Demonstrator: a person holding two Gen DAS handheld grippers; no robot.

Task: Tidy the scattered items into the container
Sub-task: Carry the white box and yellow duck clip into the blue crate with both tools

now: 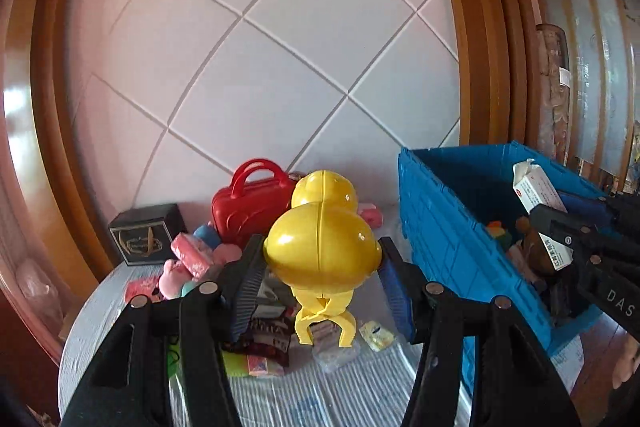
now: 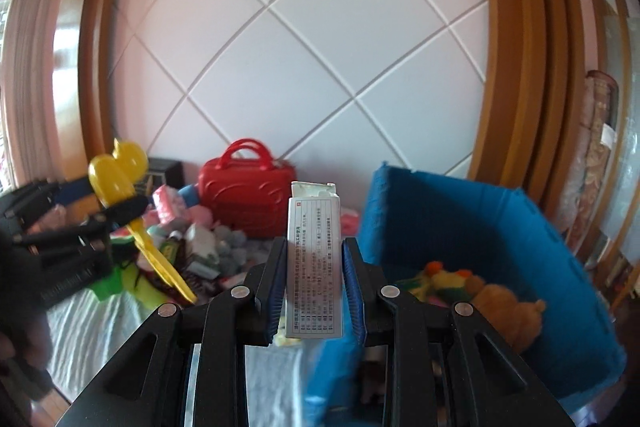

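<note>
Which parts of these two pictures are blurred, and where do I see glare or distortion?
Left wrist view: mostly sharp; highlights glint on the yellow duck toy, and the fisheye lens bends the wooden frame. Right wrist view: the blue crate and left tool are smeared, while the white box stays crisp.

Soft daylight, glare on the left door frame point(image 1: 18, 115) — fisheye-bent edges, right view motion-blurred.
</note>
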